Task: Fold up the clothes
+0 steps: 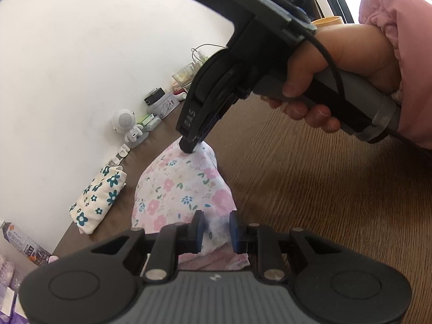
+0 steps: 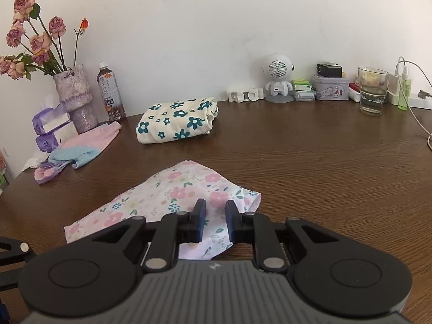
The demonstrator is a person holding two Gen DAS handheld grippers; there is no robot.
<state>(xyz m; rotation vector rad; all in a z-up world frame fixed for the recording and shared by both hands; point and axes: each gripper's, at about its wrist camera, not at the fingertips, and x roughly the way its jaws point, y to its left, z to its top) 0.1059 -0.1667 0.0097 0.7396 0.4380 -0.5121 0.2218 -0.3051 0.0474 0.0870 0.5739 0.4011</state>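
Observation:
A pink floral cloth [image 2: 167, 197] lies partly folded on the brown wooden table [image 2: 310, 162]. My right gripper [image 2: 215, 221] is over its near right part, its fingers a small gap apart with cloth showing between them. In the left wrist view the same cloth [image 1: 178, 189] runs from my left gripper [image 1: 216, 229] to the right gripper [image 1: 189, 147], whose tip touches the cloth's far end. A hand [image 1: 337, 75] in a pink sleeve holds that gripper. The left fingers stand narrowly apart over the near end. A folded cream garment with teal flowers [image 2: 178, 121] rests further back.
Along the wall stand a vase of dried roses [image 2: 74, 100], a tea bottle [image 2: 110, 94], tissue packs [image 2: 51, 127], a white robot speaker [image 2: 278, 78], a tin [image 2: 329, 89] and a glass [image 2: 372, 91]. Pink and blue clothes [image 2: 81, 148] lie at the left. A white cable [image 2: 421, 124] trails at the right.

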